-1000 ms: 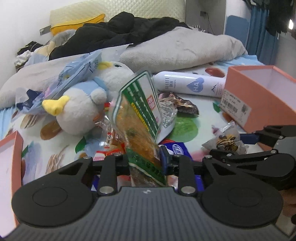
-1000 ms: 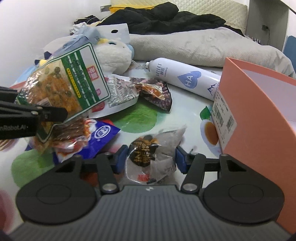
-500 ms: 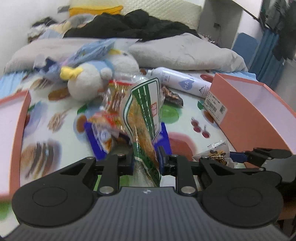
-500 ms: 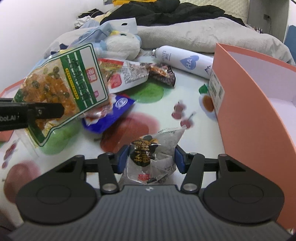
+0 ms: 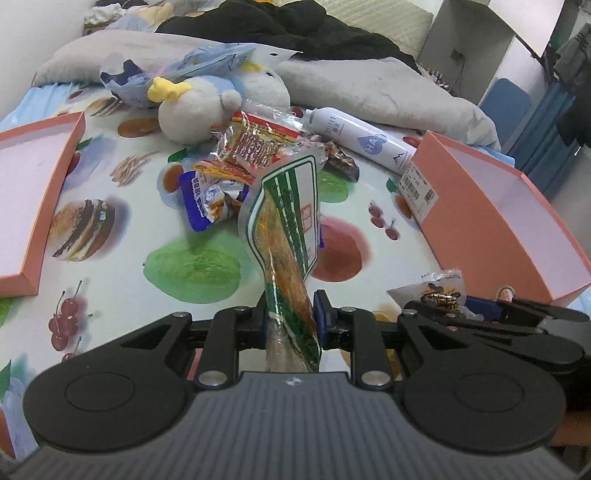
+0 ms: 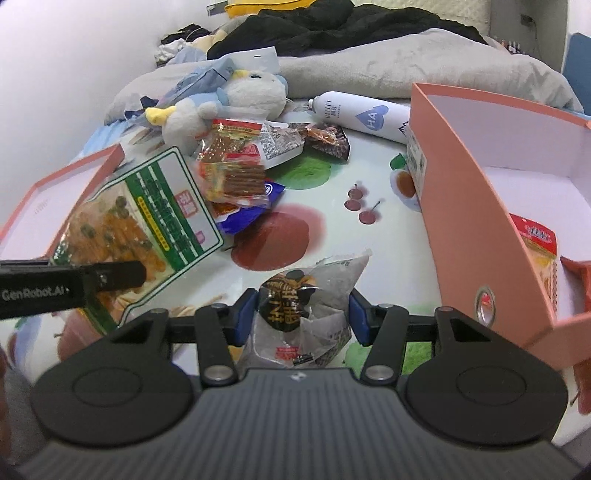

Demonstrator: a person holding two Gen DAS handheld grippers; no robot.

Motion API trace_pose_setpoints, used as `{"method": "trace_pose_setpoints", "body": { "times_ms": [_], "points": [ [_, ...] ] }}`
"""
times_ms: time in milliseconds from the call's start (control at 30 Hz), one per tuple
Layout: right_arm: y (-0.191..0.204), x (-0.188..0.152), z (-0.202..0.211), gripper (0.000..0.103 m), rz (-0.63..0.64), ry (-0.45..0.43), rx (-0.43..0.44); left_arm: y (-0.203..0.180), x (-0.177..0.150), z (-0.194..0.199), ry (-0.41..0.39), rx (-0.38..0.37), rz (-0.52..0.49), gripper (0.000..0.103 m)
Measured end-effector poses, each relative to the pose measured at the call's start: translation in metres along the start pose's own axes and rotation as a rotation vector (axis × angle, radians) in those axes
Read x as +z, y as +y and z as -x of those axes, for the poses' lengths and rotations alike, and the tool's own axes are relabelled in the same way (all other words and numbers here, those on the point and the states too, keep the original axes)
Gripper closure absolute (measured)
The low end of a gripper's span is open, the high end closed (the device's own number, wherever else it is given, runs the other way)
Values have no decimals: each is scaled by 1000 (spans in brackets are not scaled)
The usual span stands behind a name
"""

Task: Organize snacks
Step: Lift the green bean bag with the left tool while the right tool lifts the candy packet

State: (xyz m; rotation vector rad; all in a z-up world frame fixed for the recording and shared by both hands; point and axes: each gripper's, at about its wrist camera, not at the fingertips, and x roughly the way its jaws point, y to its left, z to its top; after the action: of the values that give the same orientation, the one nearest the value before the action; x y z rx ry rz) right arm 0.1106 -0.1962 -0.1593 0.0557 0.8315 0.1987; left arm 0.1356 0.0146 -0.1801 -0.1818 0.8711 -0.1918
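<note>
My left gripper (image 5: 290, 319) is shut on a green-striped snack bag (image 5: 286, 240), held upright above the fruit-print cloth; the bag also shows in the right wrist view (image 6: 147, 218). My right gripper (image 6: 301, 314) is shut on a small grey snack packet (image 6: 306, 306), seen in the left wrist view (image 5: 439, 290) beside the pink box (image 5: 491, 221). The box (image 6: 476, 206) holds a red-and-white snack pack (image 6: 539, 247). A pile of loose snacks (image 5: 236, 170) lies mid-cloth, also in the right wrist view (image 6: 236, 177).
A pink box lid (image 5: 33, 177) lies at the left. A plush toy (image 5: 207, 107) and a white spray bottle (image 5: 365, 140) lie behind the snack pile. Grey pillows (image 5: 369, 85) and dark clothes (image 5: 295, 33) fill the back.
Both grippers have lifted and drawn back from the snack pile with their packets. The pink box has come closer on the right and its inside now shows.
</note>
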Motion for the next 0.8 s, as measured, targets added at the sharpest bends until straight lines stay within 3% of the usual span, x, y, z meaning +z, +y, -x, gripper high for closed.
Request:
{"method": "trace_pose_setpoints", "body": {
  "times_ms": [433, 800],
  "points": [
    [-15, 12, 30, 49, -54, -83, -38, -26, 22, 6, -9, -59, -13, 78],
    [-28, 43, 60, 49, -62, -189, -35, -53, 66, 20, -78, -93, -69, 78]
  ]
}}
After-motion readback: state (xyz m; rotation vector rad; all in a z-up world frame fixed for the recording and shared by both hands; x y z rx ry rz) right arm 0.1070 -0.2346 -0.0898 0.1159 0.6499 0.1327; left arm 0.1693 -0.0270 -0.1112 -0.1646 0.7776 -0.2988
